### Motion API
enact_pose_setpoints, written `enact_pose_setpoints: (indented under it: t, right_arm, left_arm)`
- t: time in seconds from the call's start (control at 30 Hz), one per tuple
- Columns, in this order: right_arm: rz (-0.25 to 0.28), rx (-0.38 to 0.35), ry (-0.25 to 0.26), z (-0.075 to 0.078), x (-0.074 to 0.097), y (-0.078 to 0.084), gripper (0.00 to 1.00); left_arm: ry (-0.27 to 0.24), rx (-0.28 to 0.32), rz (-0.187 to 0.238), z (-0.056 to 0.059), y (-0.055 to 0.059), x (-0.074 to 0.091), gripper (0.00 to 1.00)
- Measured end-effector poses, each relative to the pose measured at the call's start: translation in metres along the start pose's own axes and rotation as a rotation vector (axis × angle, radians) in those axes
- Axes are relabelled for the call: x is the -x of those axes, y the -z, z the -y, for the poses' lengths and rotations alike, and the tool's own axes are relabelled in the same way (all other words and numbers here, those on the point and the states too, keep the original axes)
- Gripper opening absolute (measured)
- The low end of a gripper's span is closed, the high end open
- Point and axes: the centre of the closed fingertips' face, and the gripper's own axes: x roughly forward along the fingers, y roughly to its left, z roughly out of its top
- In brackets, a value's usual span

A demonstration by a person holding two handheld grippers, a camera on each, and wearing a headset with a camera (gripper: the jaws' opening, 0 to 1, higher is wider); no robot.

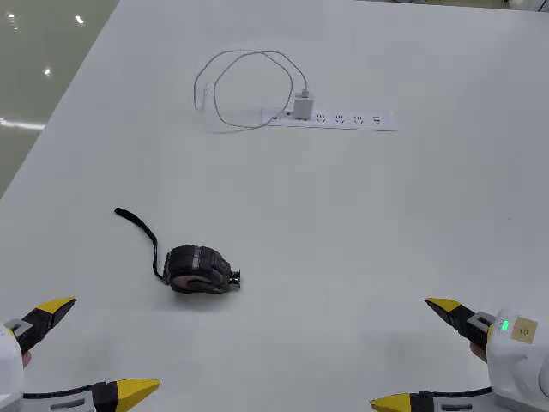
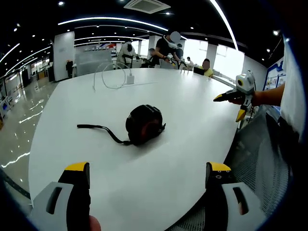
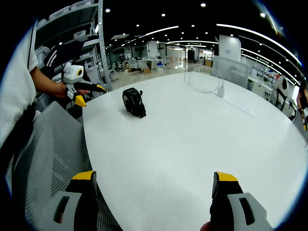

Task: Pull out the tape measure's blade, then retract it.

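A black tape measure (image 1: 200,269) with a reddish side lies on the white table (image 1: 360,223), its black wrist strap (image 1: 137,227) trailing to the far left and its blade fully inside. In the left gripper view the tape measure (image 2: 144,124) sits ahead of the open jaws. It lies further off in the right gripper view (image 3: 133,101). My left gripper (image 1: 90,348) is open at the near left edge, and my right gripper (image 1: 420,352) is open at the near right. Both are empty and well apart from the tape.
A white power strip (image 1: 339,118) with a charger (image 1: 304,106) and a looped white cable (image 1: 244,86) lies at the far middle. A grey mesh chair (image 3: 53,159) stands by the near edge. People stand beyond the table's far end (image 2: 168,48).
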Motion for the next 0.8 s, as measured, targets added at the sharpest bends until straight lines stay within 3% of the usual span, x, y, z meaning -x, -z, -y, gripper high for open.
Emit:
enact_pose_setpoints:
  t: [0.8]
  right_arm:
    - [-0.007,-0.026,0.016,0.0040,0.0075,0.0082,0.99]
  left_arm:
    - [0.014,-0.045,-0.024,0.0034,0.0081,0.0014,0.99]
